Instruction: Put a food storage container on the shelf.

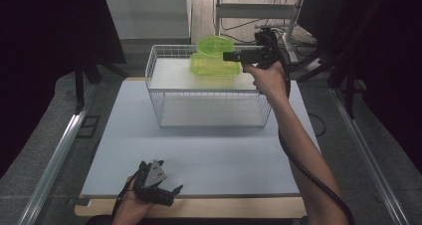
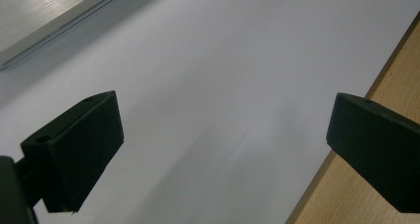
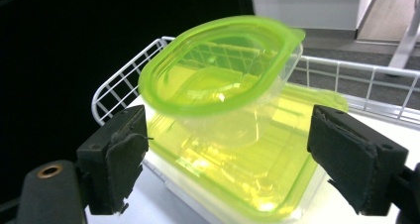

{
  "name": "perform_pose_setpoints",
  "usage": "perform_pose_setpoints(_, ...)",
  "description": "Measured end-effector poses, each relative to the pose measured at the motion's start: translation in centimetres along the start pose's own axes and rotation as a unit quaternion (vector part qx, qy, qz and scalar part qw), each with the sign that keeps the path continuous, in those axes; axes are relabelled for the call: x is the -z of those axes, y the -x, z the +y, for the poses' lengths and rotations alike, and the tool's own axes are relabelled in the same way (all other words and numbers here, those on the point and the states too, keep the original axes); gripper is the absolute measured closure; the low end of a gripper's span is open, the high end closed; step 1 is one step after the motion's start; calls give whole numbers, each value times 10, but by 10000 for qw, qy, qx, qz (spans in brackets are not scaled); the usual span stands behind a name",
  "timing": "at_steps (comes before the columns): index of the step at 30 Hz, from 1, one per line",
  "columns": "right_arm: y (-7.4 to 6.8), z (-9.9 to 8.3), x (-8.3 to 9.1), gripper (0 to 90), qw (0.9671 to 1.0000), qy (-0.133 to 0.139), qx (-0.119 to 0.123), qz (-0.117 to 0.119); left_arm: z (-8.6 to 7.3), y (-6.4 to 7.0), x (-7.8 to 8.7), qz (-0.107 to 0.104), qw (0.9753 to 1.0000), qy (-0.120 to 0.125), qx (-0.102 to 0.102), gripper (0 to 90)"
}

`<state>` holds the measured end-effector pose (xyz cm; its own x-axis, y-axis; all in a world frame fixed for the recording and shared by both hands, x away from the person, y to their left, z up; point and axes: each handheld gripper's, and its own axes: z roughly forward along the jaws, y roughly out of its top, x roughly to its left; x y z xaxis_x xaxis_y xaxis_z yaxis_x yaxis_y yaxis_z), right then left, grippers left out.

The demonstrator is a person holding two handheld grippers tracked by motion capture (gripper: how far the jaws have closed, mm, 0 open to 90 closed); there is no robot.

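Because it sits atop the lid of the larger box, the small oval translucent plastic container with a lime-green lid [image 3: 223, 80] rests tilted, its far-right edge raised, and both stand on the upper shelf of the white wire rack [image 1: 209, 93] at the far middle of the table. The larger rectangular clear plastic box with a yellow-green lid [image 3: 237, 169] lies flat on that shelf and serves as the base of the stack of 2. The right gripper [image 3: 228, 159] is levelled at the stack from the right, its jaws spread wide and apart from the plastic on either side, grasping nothing; judging by that line-up, it is placed either to close on a container or has just let go. The left gripper [image 1: 158, 184] rests idle near the table's near-left edge, jaws likewise released and empty, kept out of the working arm's way. The rack stands on a pale grey mat [image 1: 199, 155] over a light wooden tabletop [image 2: 386, 80]. Beyond are black curtains at both sides, metal rails, and cables on the floor past the far edge.
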<state>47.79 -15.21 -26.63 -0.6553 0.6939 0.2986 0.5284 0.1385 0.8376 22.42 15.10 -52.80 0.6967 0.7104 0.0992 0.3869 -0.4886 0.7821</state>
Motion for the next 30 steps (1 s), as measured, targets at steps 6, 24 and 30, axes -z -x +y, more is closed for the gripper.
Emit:
perform_pose_setpoints(6, 0, -18, 12, 133, 9998, 62, 191, 84, 0, 0, 0, -2, 10000, 8, 7, 14)
perform_pose_setpoints(24, -13, -89, 32, 93, 9948, 17, 955, 353, 0, 1, -1, -4, 10000, 34, 21, 14)
perform_pose_setpoints(30, -14, -119, 40, 82, 9927, -68, 1179, 240, 0, 0, -1, -36, 10000, 51, 52, 13)
